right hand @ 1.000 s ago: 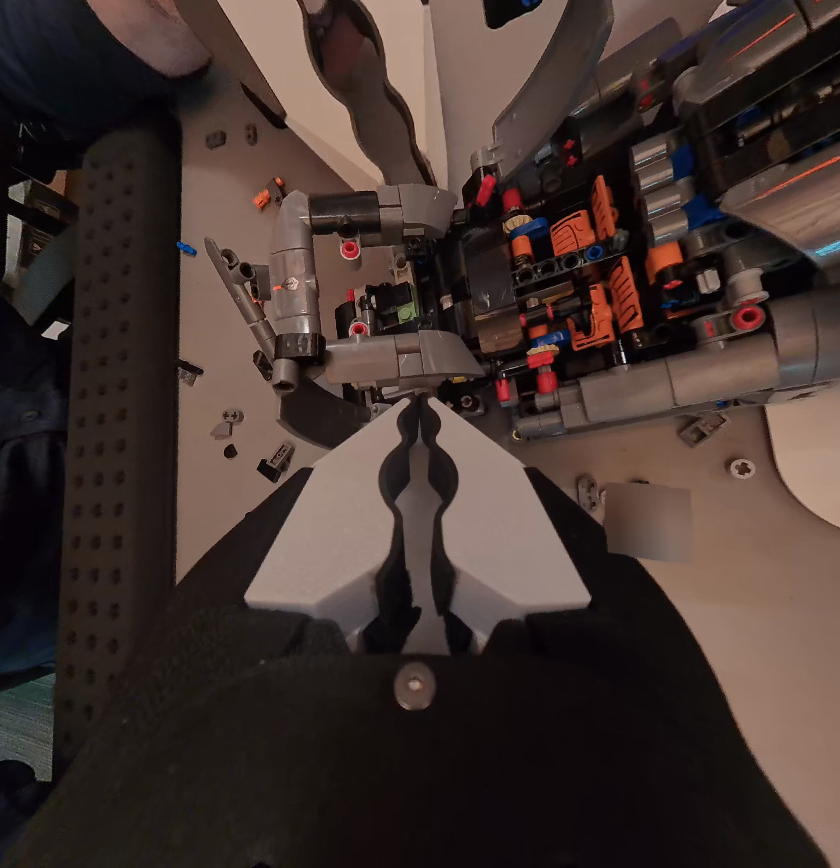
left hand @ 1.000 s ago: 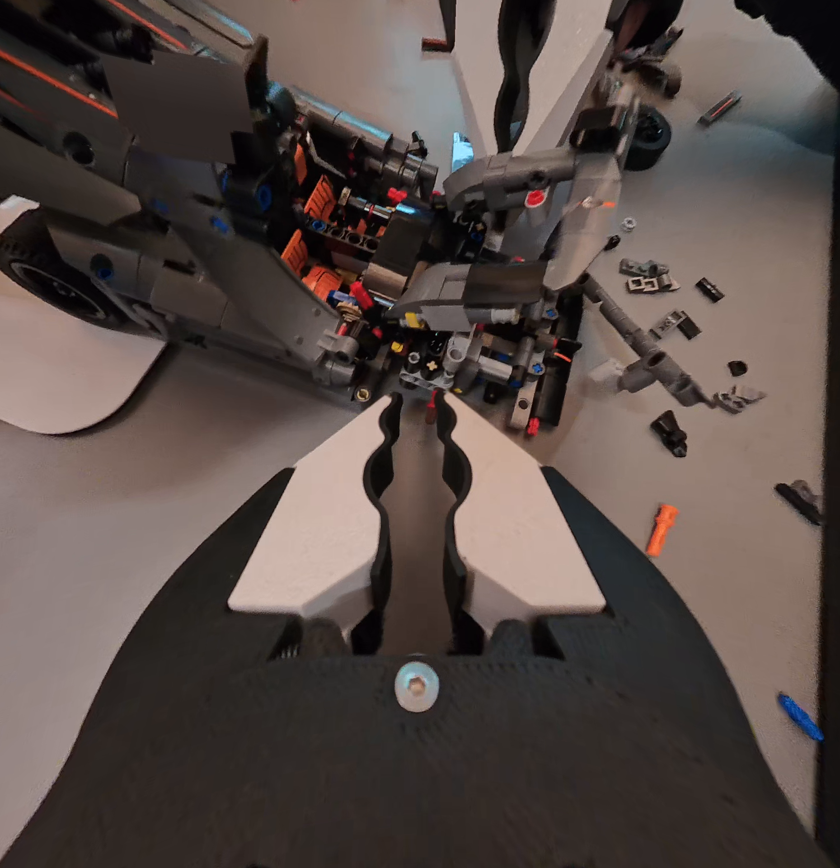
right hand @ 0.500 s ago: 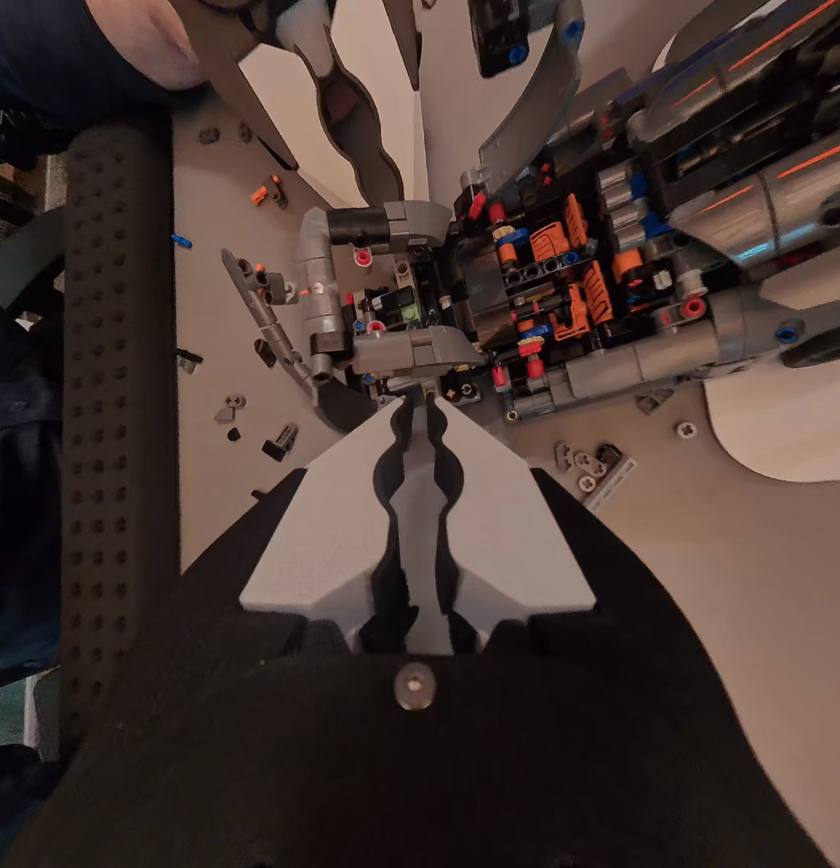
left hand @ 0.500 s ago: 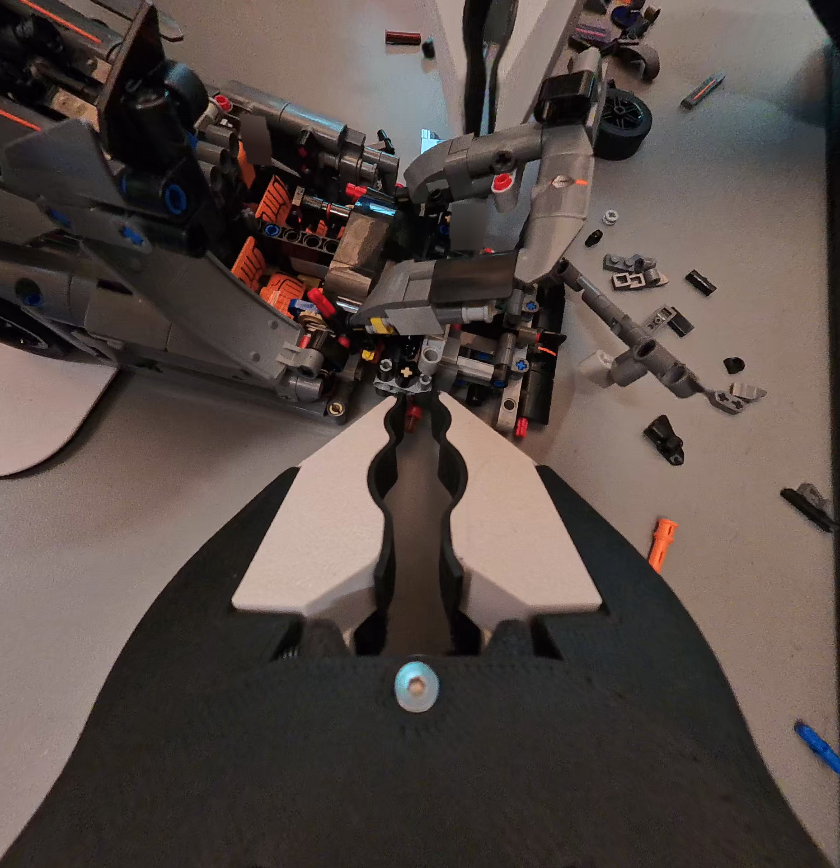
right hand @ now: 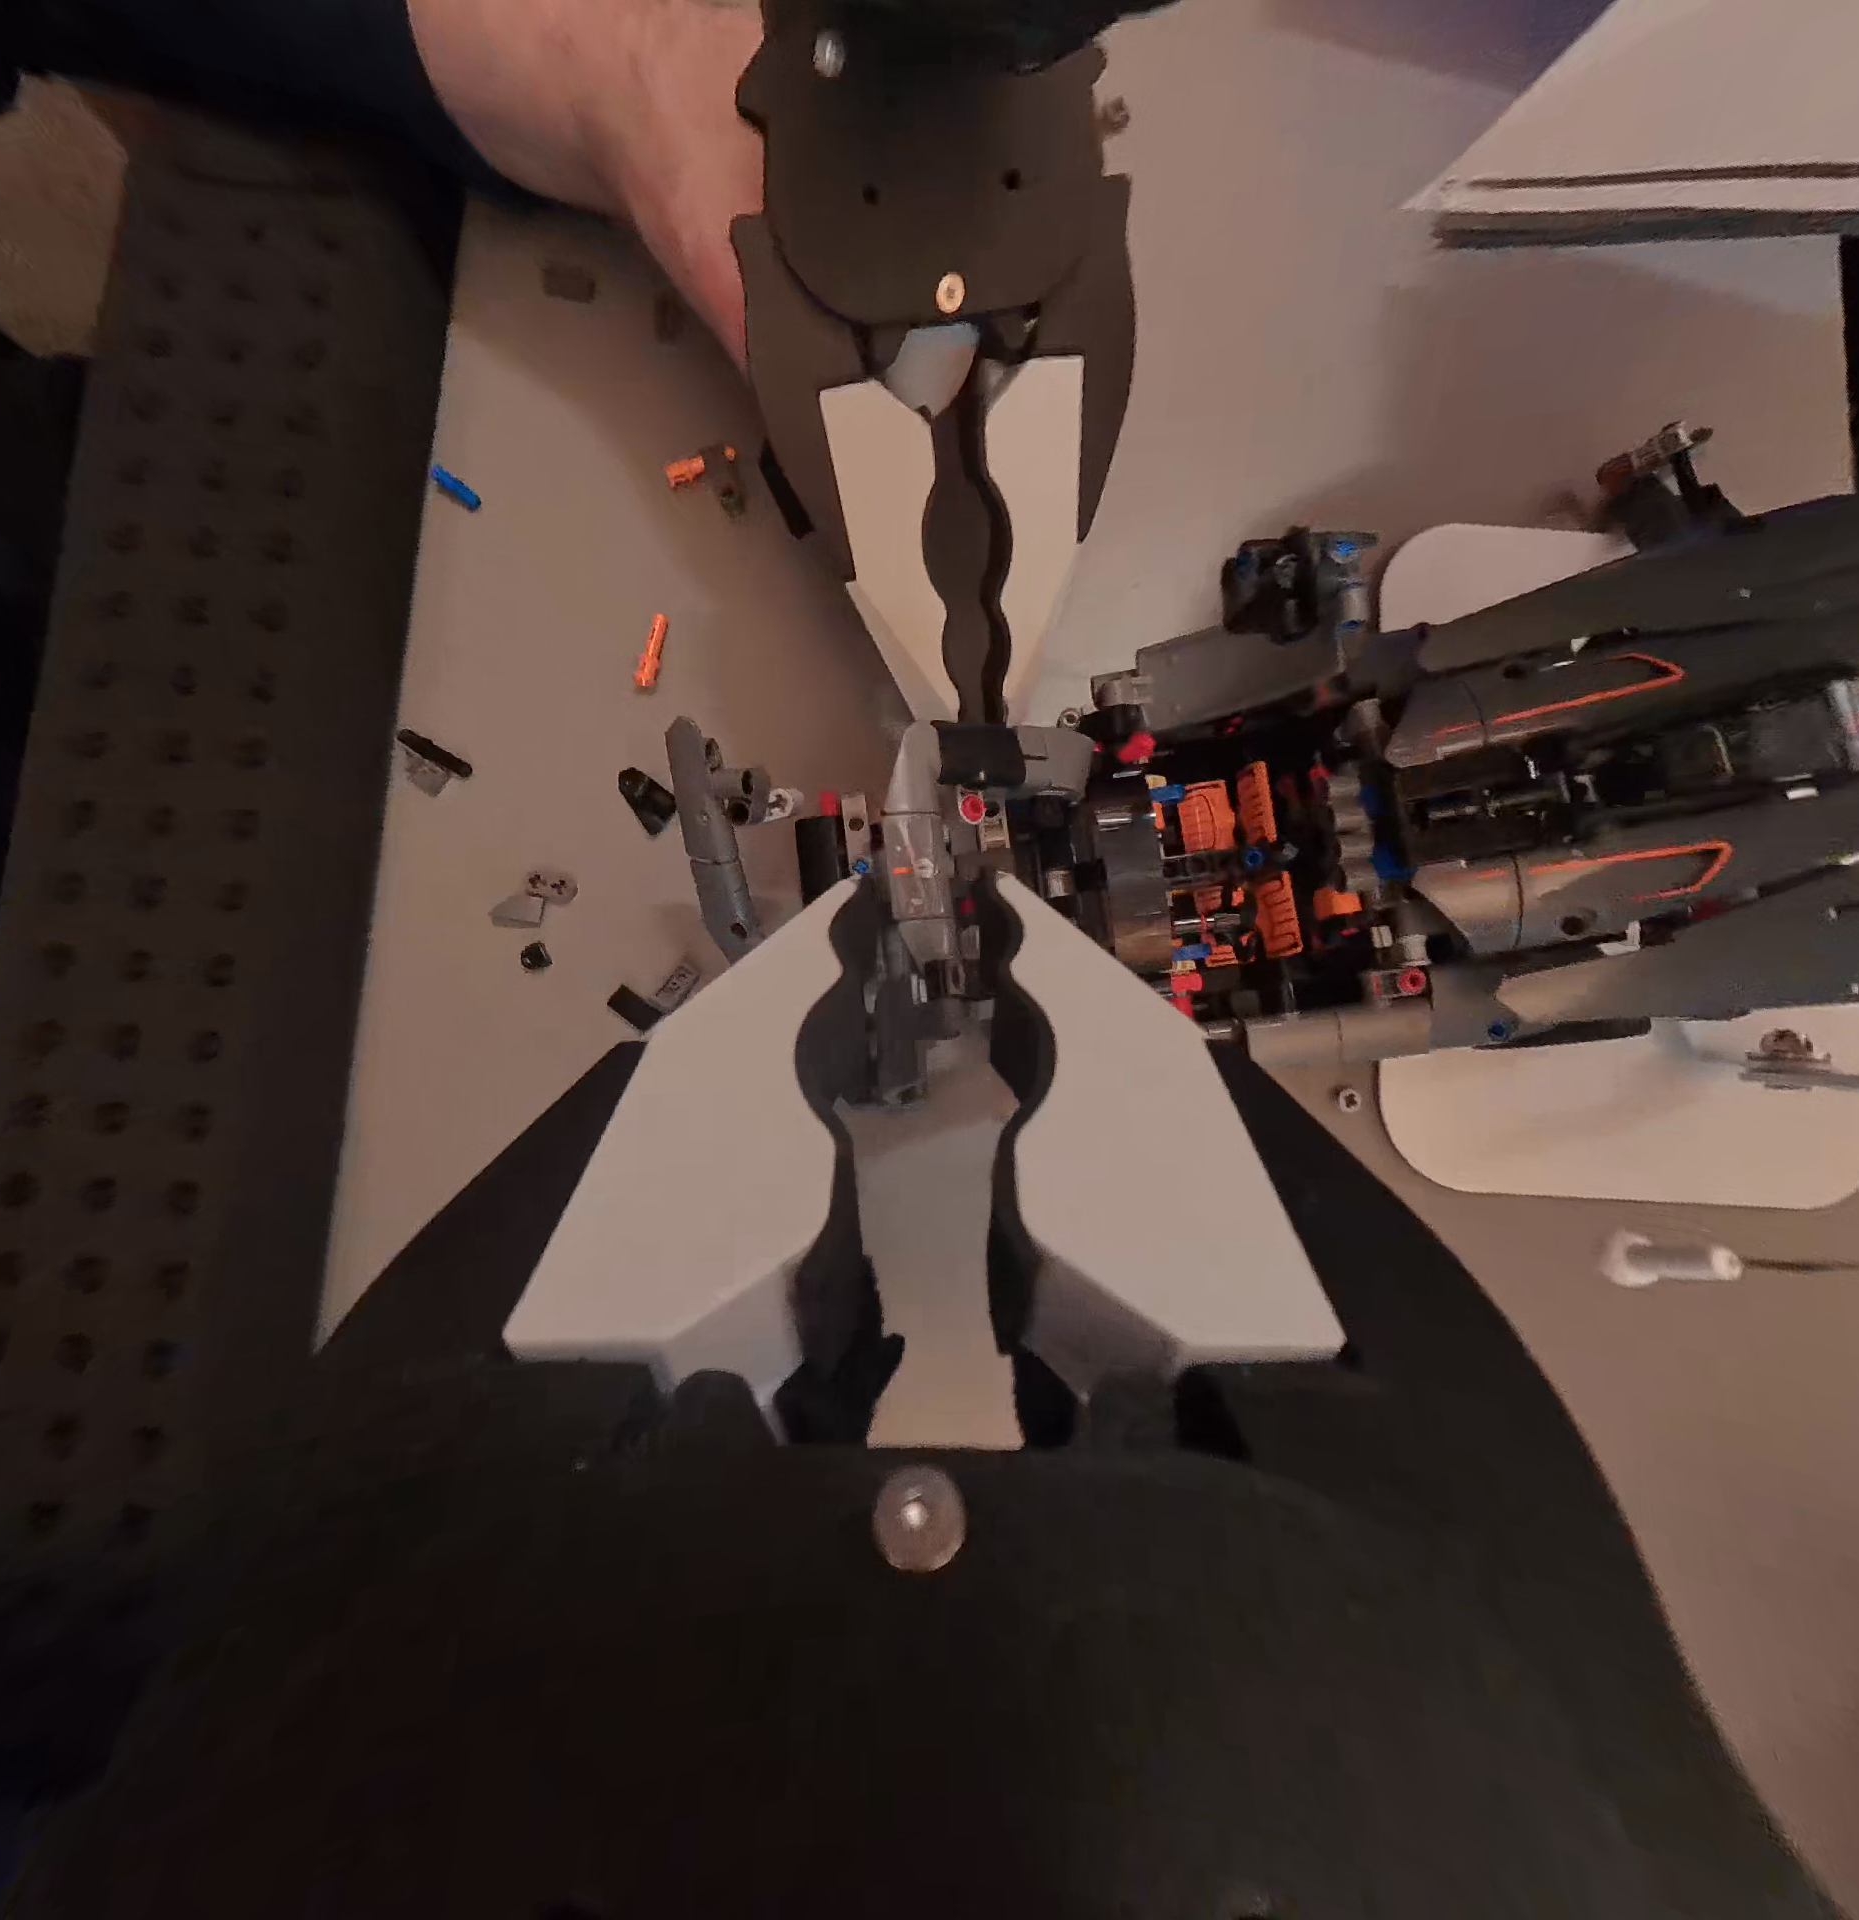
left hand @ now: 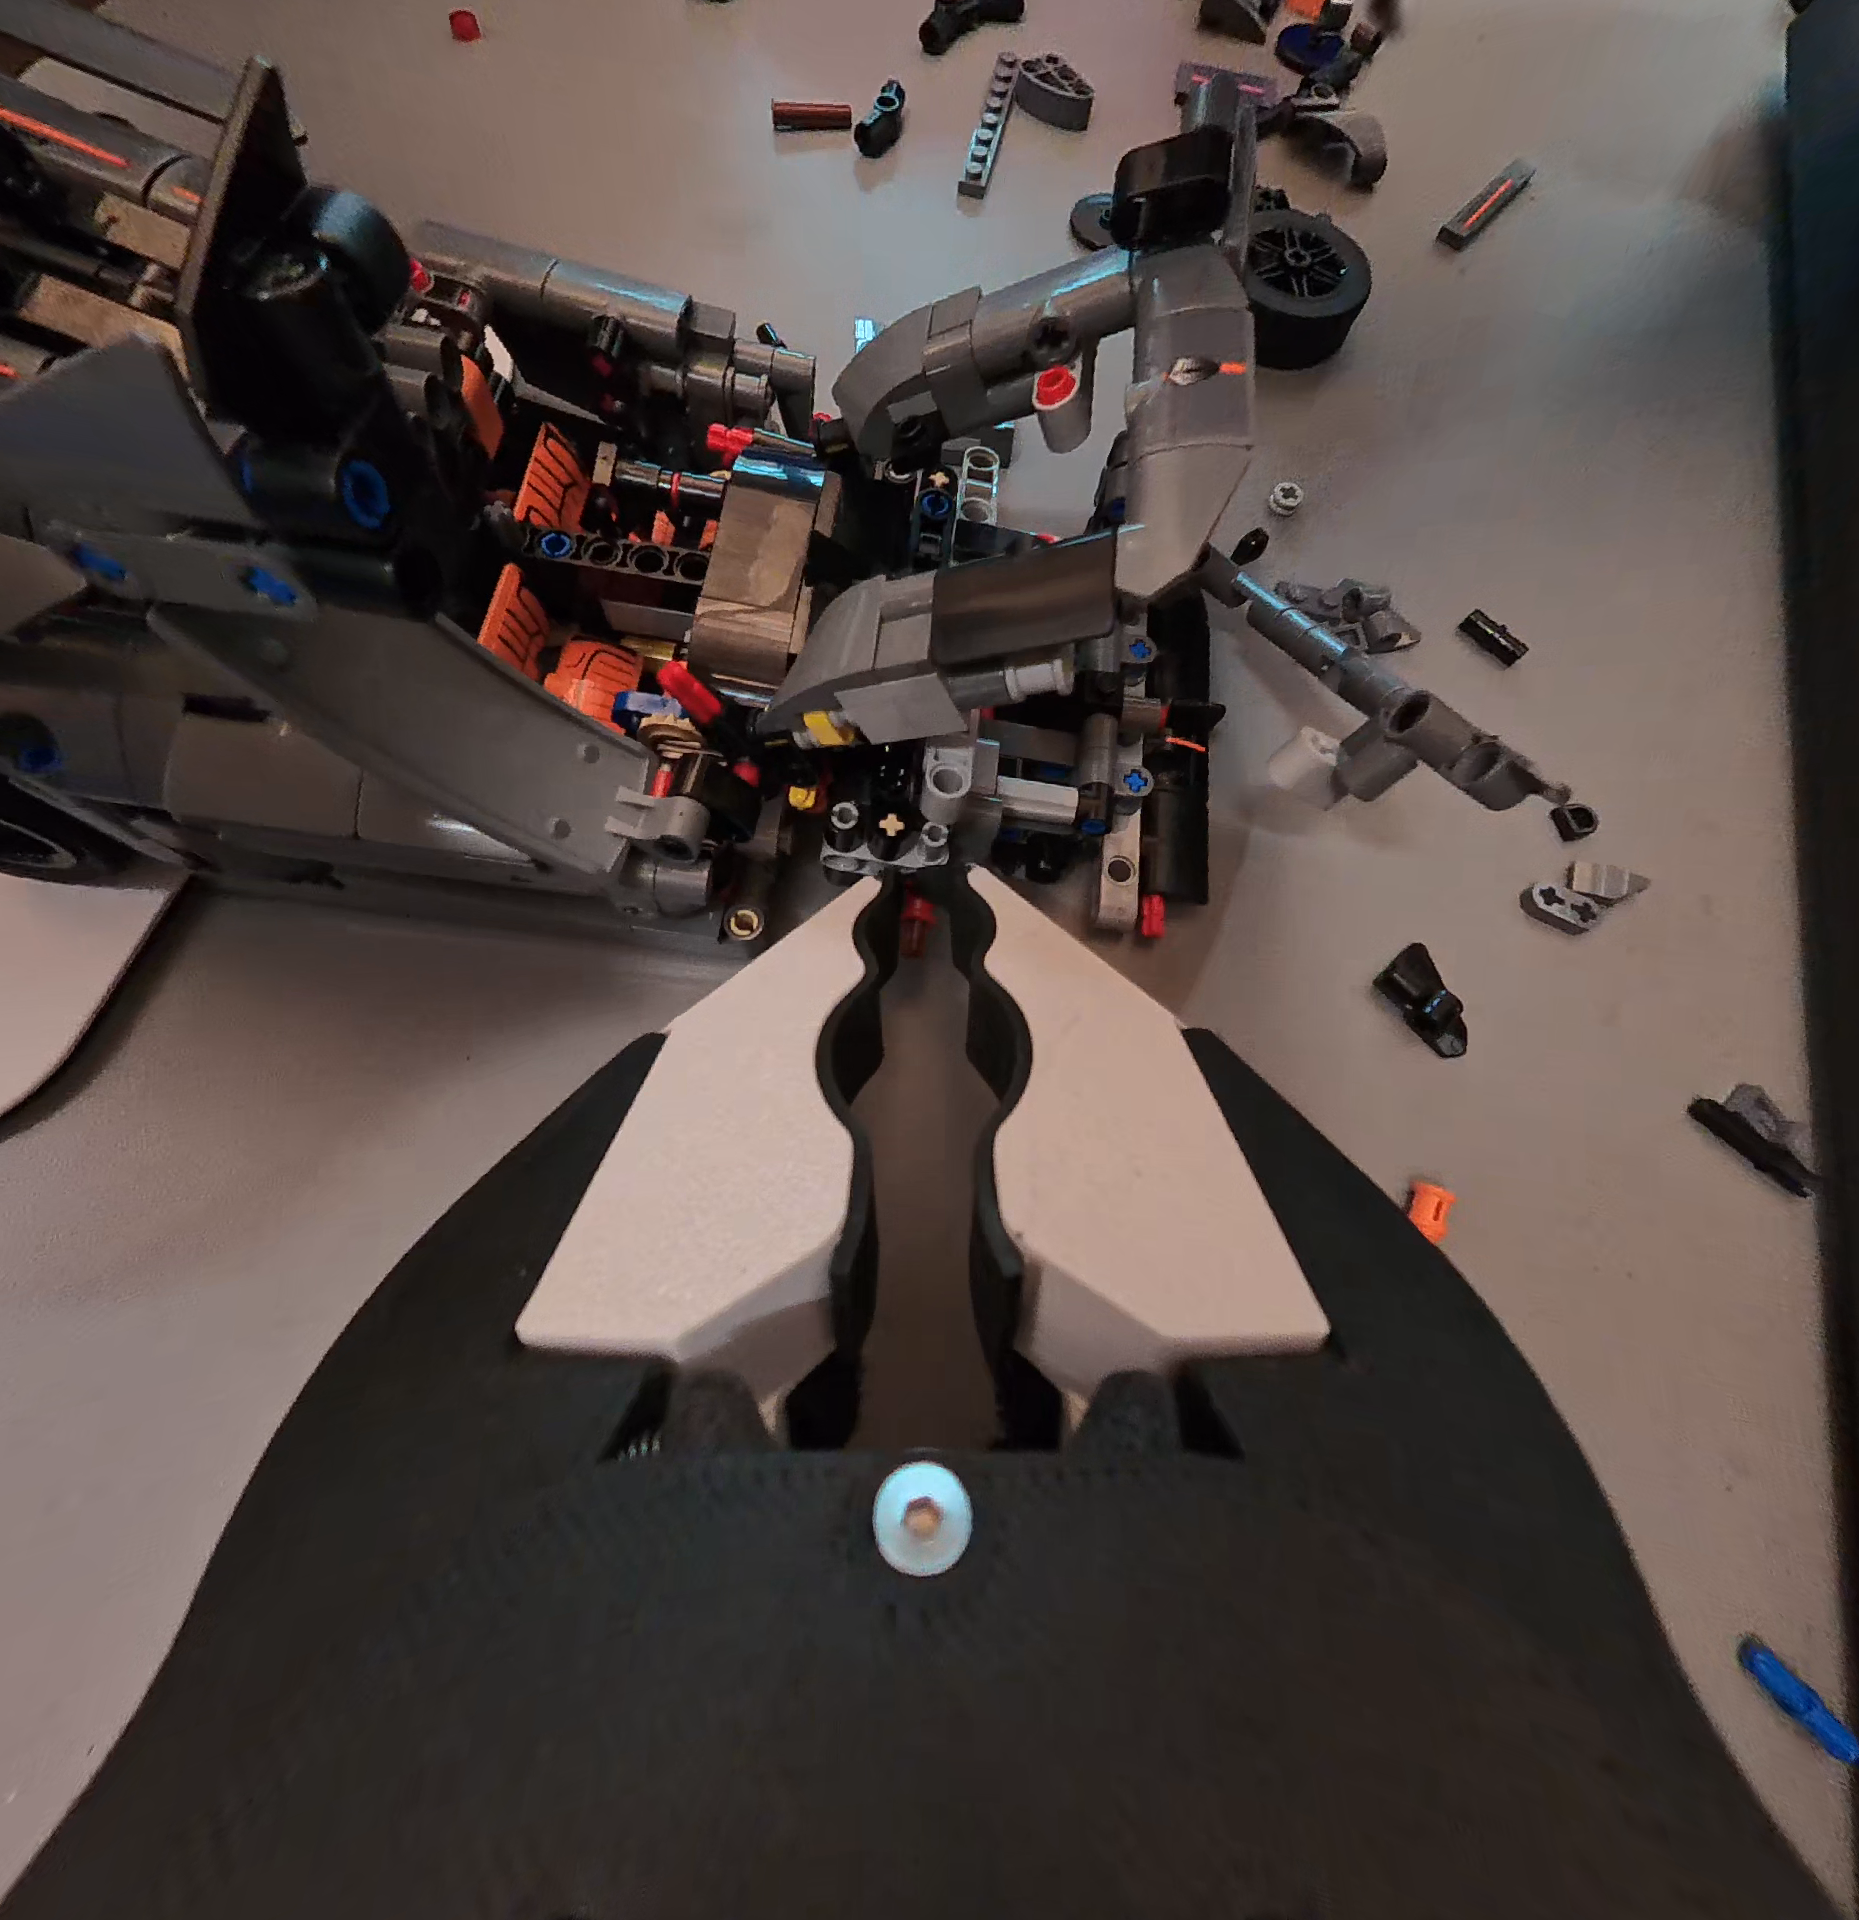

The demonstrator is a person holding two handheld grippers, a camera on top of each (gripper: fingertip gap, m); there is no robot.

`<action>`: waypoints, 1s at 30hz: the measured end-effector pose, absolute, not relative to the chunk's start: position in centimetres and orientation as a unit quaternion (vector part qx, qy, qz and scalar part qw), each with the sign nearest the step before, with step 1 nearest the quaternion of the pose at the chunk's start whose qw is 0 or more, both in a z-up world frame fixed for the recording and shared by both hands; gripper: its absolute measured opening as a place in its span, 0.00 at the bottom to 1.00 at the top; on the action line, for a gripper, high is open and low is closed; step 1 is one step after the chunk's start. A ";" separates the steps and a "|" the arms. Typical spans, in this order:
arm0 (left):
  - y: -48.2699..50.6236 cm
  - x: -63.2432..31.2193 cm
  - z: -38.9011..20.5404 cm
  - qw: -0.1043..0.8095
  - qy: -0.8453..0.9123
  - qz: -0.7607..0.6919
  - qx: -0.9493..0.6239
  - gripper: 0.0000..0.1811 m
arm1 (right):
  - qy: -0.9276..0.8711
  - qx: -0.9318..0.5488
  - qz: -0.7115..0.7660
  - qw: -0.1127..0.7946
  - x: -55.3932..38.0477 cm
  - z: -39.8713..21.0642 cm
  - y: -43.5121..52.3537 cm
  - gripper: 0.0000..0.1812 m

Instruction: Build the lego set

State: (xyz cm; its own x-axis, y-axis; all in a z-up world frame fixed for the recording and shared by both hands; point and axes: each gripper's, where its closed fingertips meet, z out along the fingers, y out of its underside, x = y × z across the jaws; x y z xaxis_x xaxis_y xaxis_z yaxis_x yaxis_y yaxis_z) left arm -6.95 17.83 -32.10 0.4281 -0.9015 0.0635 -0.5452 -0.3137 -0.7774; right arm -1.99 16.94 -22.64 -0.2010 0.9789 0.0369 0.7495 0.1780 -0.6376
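A dark grey lego car (left hand: 385, 623) with orange and black inner parts lies on the pale table, and it also shows in the right wrist view (right hand: 1527, 831). My left gripper (left hand: 920, 899) is shut on a red pin (left hand: 914, 925) that sticks out of the car's front end. It also shows at the top of the right wrist view (right hand: 982, 717), tips against the car's front. My right gripper (right hand: 925, 888) is open and empty, held back from the car. The grey curved front frame (right hand: 914, 862) shows through its gap, and it also shows in the left wrist view (left hand: 1185, 436).
Loose pieces lie right of the car: a black wheel (left hand: 1304, 270), a grey axle assembly (left hand: 1392, 717), an orange pin (left hand: 1432, 1210) and a blue pin (left hand: 1792, 1704). A black perforated mat (right hand: 177, 831) lies along the table edge. A white sheet (right hand: 1579, 1143) lies under the car. A hand (right hand: 592, 135) holds the left gripper. Some 11 centimeters of space lies between my two pairs of fingers.
My right gripper has opened and pulled back from the car's front, and it has left the left wrist view. The car has turned. My left gripper stays on the red pin.
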 end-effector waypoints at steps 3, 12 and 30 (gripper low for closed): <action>17.9 -6.9 -32.0 0.357 0.474 -0.250 -0.765 0.03 | -0.751 -0.582 0.208 0.233 -2.7 -24.0 17.0 0.11; 17.8 -6.9 -31.9 0.363 0.482 -0.242 -0.760 0.03 | -0.773 -0.582 0.132 0.215 -4.0 -27.8 17.1 0.15; 17.9 -6.7 -32.0 0.367 0.487 -0.232 -0.758 0.02 | -0.774 -0.591 0.086 0.208 -4.6 -29.9 17.7 0.12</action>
